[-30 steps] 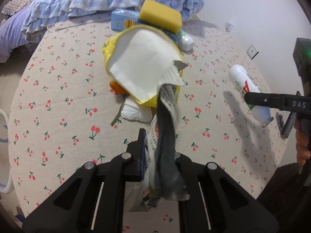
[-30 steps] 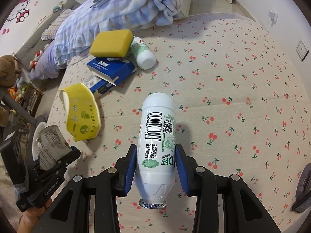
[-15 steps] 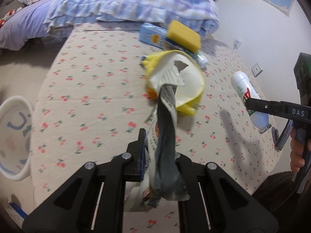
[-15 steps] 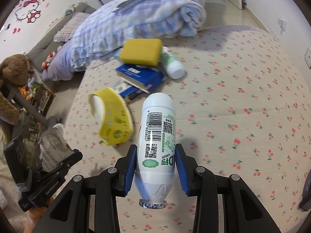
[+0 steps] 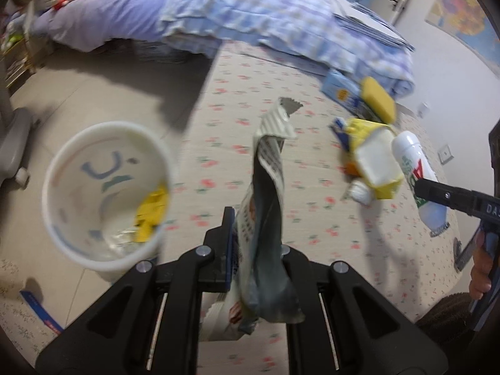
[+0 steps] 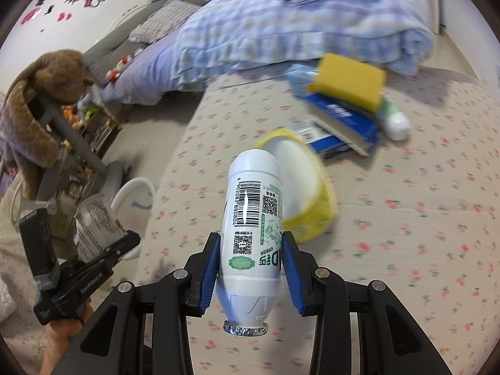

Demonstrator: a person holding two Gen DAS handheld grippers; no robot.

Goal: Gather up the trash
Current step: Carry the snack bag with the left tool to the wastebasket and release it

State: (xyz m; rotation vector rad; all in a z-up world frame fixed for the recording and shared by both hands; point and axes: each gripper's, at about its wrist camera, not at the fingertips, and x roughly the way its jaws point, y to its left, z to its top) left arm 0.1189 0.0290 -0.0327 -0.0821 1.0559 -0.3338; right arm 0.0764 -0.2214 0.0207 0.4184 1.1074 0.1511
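My left gripper is shut on a crumpled silver printed wrapper, which sticks up past the fingers over the left edge of the cherry-print table. A white bin stands on the floor to the left, below the table edge, with a yellow wrapper inside. In the right wrist view, my right gripper is shut on a white bottle with green print, foil-sealed mouth toward the camera. My left gripper with its wrapper shows at lower left, near the bin.
On the table lie a yellow paper bowl, a blue box, a yellow sponge and another white bottle. A checked blanket is heaped at the far side. A grey stand with a brown plush toy is beside the bin.
Both grippers have swung left across the table, keeping their loads. The white bin has come fully into the left wrist view, and the yellow bowl has slid to the right.
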